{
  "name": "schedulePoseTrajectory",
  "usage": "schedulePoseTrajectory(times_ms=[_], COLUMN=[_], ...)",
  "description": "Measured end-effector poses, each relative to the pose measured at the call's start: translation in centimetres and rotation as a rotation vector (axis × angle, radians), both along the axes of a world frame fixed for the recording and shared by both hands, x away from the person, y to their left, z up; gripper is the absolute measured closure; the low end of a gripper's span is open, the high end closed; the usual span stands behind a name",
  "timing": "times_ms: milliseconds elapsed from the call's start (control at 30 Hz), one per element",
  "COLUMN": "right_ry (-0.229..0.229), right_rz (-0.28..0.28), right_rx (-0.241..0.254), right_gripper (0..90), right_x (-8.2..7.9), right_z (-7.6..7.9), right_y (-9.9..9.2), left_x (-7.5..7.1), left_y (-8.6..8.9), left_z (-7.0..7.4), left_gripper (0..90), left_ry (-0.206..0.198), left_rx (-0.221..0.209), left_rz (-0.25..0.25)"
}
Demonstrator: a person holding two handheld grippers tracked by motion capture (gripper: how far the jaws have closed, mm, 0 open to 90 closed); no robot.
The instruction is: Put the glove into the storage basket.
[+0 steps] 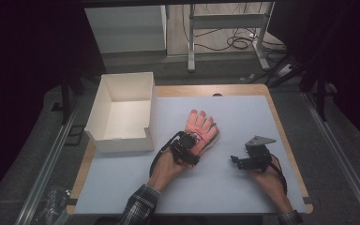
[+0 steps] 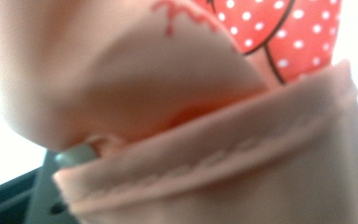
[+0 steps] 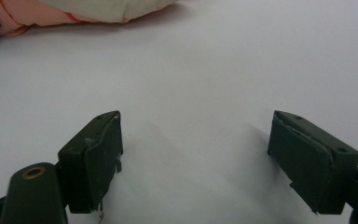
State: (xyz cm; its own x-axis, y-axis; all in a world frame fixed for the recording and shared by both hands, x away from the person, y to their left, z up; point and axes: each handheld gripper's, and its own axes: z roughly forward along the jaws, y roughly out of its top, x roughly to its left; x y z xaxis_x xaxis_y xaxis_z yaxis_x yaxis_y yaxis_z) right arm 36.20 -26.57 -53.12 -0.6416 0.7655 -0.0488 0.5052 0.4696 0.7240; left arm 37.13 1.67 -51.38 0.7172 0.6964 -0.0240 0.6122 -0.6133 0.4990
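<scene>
A pink glove (image 1: 200, 124) lies flat in the middle of the white table top, fingers pointing away from me. My left gripper (image 1: 194, 140) sits at its cuff, shut on the fabric. In the left gripper view the glove's hemmed cuff (image 2: 223, 158) and its red dotted print (image 2: 303, 32) press close over a grey-green pad (image 2: 74, 155). My right gripper (image 1: 236, 161) rests low on the table to the right of the glove, its jaws wide open with only bare table between them (image 3: 196, 158). The glove's edge (image 3: 51, 11) lies beyond it.
An open white cardboard box (image 1: 122, 140) stands at the table's left side, close beside the glove and my left hand. The white mat (image 1: 248, 112) ends in a wooden border (image 1: 281, 126) on the right. Metal rails run along both sides of the table.
</scene>
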Motion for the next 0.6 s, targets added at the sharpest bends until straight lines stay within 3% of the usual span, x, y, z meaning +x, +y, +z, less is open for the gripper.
schedulePoseTrajectory(times_ms=[67,333,600], right_ry=[0.000,0.000,-0.001], right_rz=[0.002,0.000,0.001], right_rx=[-0.001,0.000,-0.002], right_gripper=[17.9,17.9,17.9], right_x=[0.0,0.0,0.0], right_z=[0.0,0.0,0.0], right_y=[0.0,0.0,0.0], left_x=[0.1,0.5,1.3], left_y=[0.0,0.8,0.7], left_z=[0.1,1.2,3.1], left_gripper=[37.9,39.8,39.5], left_ry=[-0.001,-0.011,-0.013], left_rx=[0.003,-0.074,-0.065], left_rz=[-0.013,-0.022,-0.027])
